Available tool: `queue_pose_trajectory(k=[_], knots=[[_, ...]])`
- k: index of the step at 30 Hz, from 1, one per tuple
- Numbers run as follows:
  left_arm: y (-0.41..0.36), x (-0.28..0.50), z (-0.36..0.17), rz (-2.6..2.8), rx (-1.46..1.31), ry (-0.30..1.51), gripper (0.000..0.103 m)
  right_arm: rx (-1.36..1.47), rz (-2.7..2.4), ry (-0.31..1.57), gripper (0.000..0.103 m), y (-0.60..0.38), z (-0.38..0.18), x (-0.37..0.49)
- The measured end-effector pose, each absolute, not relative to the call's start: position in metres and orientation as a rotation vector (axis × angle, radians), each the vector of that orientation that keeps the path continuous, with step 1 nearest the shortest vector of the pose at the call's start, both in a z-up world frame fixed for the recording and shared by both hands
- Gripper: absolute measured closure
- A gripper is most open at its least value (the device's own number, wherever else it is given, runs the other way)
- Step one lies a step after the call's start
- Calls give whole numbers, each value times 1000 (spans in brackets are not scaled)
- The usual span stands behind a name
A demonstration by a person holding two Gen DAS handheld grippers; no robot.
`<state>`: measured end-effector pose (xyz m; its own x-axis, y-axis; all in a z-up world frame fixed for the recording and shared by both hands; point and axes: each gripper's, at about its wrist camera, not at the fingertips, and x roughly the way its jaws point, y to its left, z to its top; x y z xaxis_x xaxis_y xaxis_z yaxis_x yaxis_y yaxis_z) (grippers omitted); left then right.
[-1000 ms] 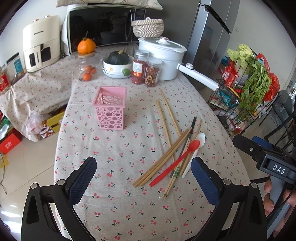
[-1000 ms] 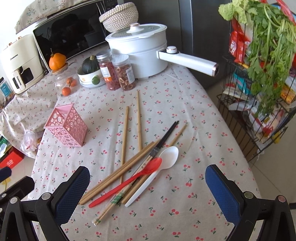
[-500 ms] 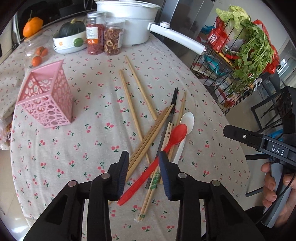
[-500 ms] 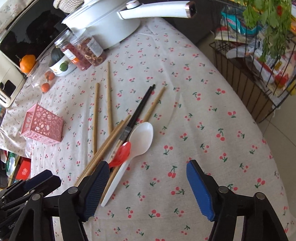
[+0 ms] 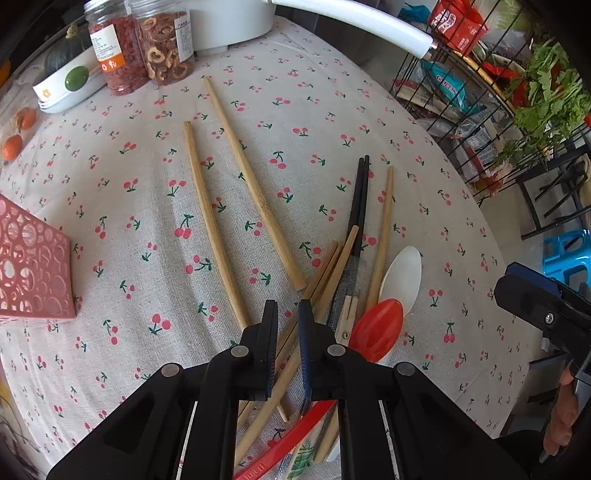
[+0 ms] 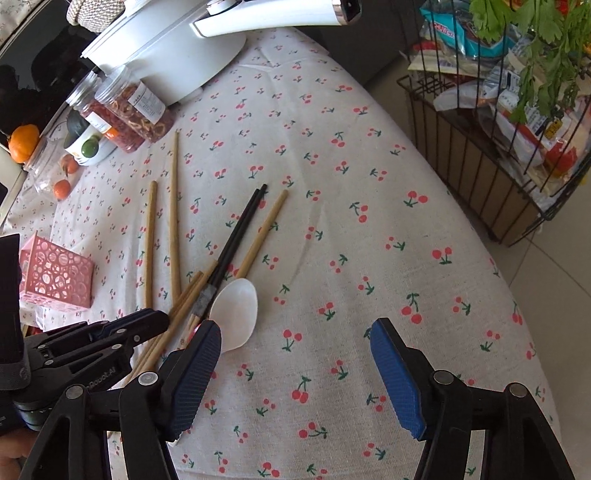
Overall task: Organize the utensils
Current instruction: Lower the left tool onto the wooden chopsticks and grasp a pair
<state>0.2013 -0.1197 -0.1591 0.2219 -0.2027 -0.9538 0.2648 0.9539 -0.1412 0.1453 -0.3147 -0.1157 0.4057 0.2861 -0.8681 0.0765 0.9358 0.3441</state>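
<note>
A heap of utensils lies on the cherry-print tablecloth: wooden chopsticks (image 5: 325,273), black chopsticks (image 5: 360,195), a red spoon (image 5: 376,328) and a white spoon (image 5: 400,273). Two long wooden chopsticks (image 5: 214,221) lie apart to the left. My left gripper (image 5: 288,321) has come down over the heap, its jaws nearly closed around wooden chopsticks. The pink perforated holder (image 5: 29,266) stands at the left. My right gripper (image 6: 295,347) is open and empty, just right of the white spoon (image 6: 236,314). The left gripper also shows in the right wrist view (image 6: 147,321).
Two jars (image 5: 147,55), a white pot with a long handle (image 5: 354,26) and a bowl with a squash (image 5: 66,74) stand at the table's far end. A wire rack (image 6: 498,129) with greens and packets stands off the table's right edge.
My left gripper has dropped down and forward onto the utensil heap and its jaws have closed from wide open to nearly shut around chopsticks. My right gripper has moved lower and closer, still open.
</note>
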Motion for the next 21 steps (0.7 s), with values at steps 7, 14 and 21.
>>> queue_pose_trajectory(k=[7, 14, 21], knots=[[-133, 208, -161, -353, 106, 1360, 91, 368, 141, 1164, 31, -309, -118, 156], [-152, 215, -171, -387, 205, 1473, 87, 365, 135, 1181, 31, -305, -121, 158], [-159, 223, -171, -361, 198, 1415, 90, 367, 125, 1187, 31, -309, -125, 160]])
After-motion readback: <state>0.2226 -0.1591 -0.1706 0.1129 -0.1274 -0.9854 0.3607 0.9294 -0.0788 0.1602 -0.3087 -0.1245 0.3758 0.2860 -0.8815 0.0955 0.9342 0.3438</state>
